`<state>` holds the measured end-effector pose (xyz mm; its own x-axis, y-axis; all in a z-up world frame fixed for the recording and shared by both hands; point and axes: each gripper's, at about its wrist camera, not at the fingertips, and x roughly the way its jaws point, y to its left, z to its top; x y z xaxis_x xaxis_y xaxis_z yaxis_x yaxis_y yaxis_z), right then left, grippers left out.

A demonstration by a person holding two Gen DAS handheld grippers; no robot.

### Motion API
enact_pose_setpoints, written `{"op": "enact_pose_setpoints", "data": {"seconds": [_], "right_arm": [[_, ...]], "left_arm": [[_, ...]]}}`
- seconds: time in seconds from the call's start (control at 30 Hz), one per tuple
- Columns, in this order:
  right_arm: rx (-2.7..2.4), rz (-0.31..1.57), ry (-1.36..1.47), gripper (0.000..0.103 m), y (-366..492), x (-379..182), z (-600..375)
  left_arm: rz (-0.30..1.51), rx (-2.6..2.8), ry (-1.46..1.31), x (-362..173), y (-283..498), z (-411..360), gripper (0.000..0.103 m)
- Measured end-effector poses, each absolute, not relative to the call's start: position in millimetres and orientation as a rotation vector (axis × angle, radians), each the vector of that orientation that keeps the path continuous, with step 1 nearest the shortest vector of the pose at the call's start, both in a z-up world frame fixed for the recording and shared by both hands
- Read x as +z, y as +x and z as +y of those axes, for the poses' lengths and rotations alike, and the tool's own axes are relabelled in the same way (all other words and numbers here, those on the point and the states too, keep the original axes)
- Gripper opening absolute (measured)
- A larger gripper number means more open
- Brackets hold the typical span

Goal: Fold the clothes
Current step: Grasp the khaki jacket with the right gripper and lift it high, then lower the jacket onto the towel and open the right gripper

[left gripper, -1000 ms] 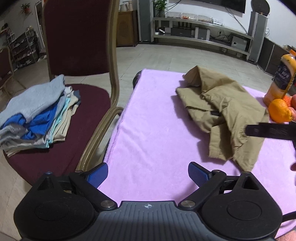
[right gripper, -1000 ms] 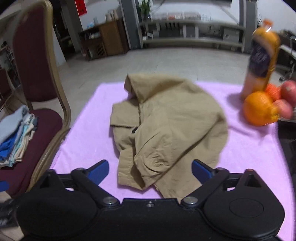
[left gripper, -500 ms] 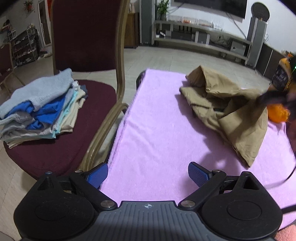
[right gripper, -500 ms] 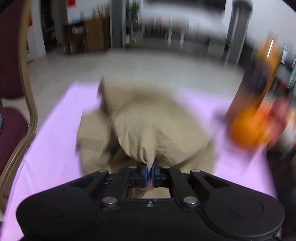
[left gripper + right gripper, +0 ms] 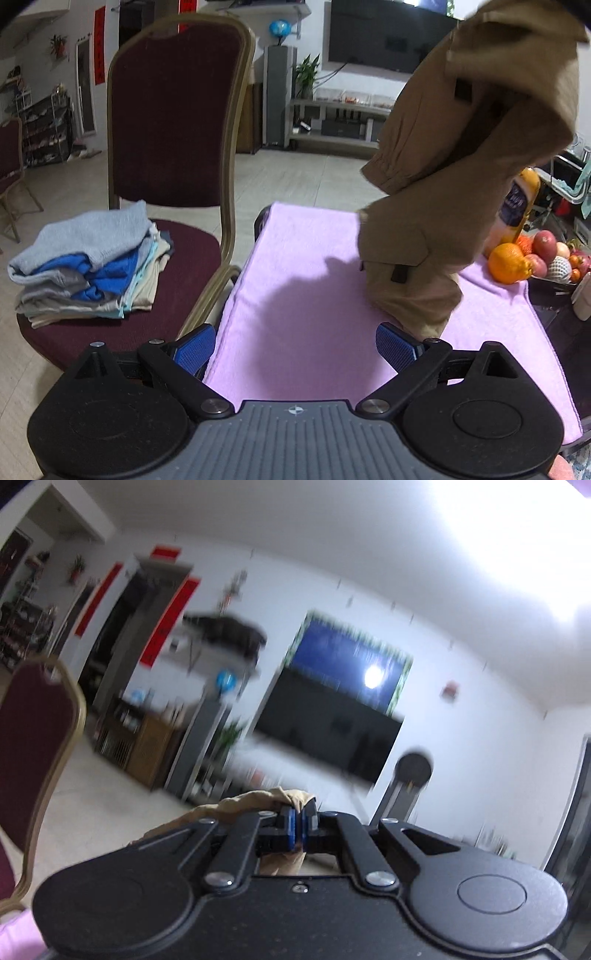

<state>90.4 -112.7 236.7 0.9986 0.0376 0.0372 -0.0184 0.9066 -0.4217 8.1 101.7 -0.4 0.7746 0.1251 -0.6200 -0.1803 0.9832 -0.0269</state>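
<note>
A tan garment (image 5: pixel 454 177) hangs high in the air at the right of the left wrist view, its lower end still resting on the pink cloth-covered table (image 5: pixel 303 280). My right gripper (image 5: pixel 298 829) is shut on a bunched edge of the tan garment (image 5: pixel 258 799) and points up toward the room's wall. My left gripper (image 5: pixel 295 343) is open and empty, low over the near edge of the table, to the left of the hanging garment.
A maroon chair (image 5: pixel 177 122) stands left of the table with a stack of folded clothes (image 5: pixel 88 262) on its seat. An orange drink bottle (image 5: pixel 517 206) and a bowl of fruit (image 5: pixel 532 258) sit at the table's right side.
My right gripper closed on the tan garment and lifted it high off the table. The left gripper stayed open and tilted up slightly.
</note>
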Motion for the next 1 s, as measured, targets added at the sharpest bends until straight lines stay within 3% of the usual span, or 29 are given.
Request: {"op": "enact_pose_setpoints", "data": {"seconds": [0.13,0.3,0.67,0.87,0.93,1.0], "right_arm": [[-0.017,-0.163,-0.429,0.003,74,272,-131],[-0.041,-0.185,-0.423,0.003,77,301,-150],[0.566,-0.073,-0.637,0.003,58,296,-127],[0.880,0.149,-0.709,0.004,99,259,-78],[0.886,0.230,-0.688,0.016,133,230,-52],[0.706,0.333,-0.678,0.081,168,186,-27]], "left_arm": [[0.637,0.148,-0.078,9,1,96,0.096],[0.625,0.103,-0.071,11,0,87,0.096],[0.662,0.022,-0.039,-9,-4,77,0.096],[0.731,0.019,-0.028,-31,-7,80,0.096],[0.754,0.018,-0.024,-39,-8,82,0.096],[0.778,0.017,-0.020,-46,-9,83,0.096]]}}
